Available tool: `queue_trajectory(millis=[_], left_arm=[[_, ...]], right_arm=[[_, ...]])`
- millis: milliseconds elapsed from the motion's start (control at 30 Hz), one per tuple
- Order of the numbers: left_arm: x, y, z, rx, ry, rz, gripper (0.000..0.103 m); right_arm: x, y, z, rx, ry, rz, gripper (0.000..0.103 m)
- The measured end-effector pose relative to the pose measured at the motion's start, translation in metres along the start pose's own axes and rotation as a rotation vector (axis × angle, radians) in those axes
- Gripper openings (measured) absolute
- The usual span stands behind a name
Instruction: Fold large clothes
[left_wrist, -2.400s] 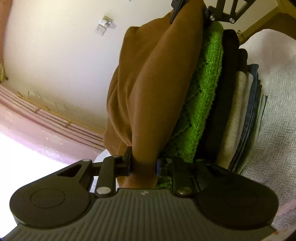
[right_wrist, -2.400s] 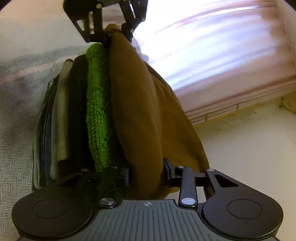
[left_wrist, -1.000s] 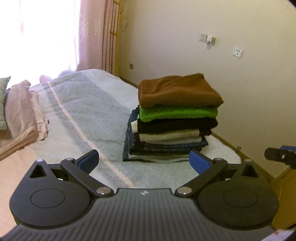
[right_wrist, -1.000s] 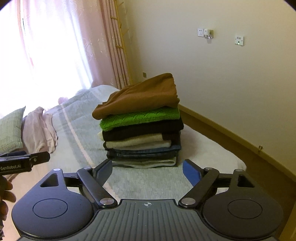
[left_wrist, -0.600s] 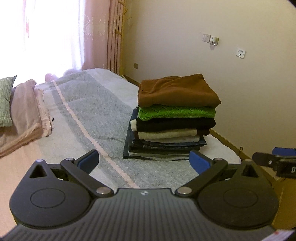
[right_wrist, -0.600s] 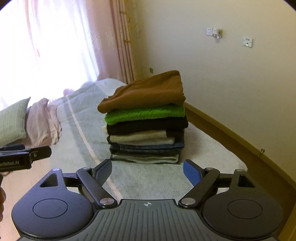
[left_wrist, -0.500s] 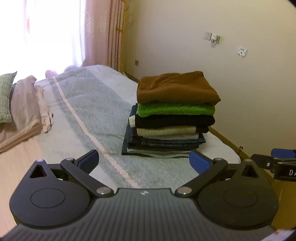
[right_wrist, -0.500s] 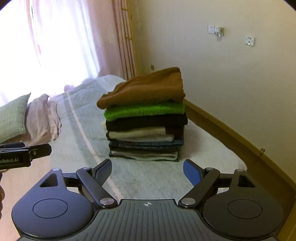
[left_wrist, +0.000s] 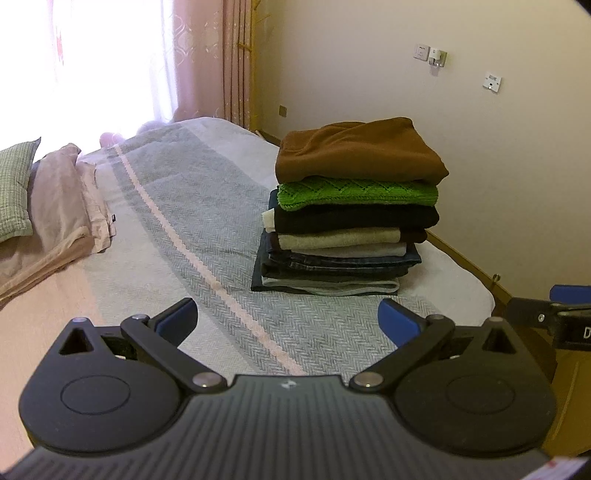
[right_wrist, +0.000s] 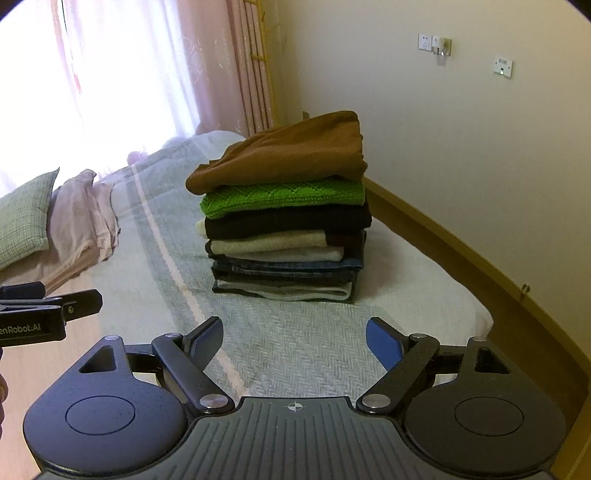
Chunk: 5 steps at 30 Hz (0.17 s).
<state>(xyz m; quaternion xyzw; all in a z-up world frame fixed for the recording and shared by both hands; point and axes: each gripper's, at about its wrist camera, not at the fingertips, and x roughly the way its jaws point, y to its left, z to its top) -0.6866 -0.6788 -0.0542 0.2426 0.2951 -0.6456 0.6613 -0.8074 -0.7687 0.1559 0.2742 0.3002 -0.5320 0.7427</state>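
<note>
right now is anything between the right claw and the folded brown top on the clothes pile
Nothing visible. Only bare grey herringbone bedspread lies between the open right claw and the folded brown top, which sits on the stack of folded clothes.

Cream wall (left_wrist: 498, 155) fitted with white sockets (right_wrist: 503, 67). Window (right_wrist: 122, 74) overexposed, flanked by pink curtain (left_wrist: 210, 59). Bed (left_wrist: 207, 229) covered by grey herringbone blanket; green pillow (right_wrist: 22, 218) laid at far end.
</note>
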Motion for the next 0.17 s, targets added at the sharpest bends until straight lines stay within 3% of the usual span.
queue_trajectory(millis=[167], left_arm=[[-0.0026, -0.003, 0.0002, 0.006, -0.022, -0.011, 0.102]], right_arm=[[-0.0018, -0.0011, -0.0026, 0.004, -0.004, -0.003, 0.082]])
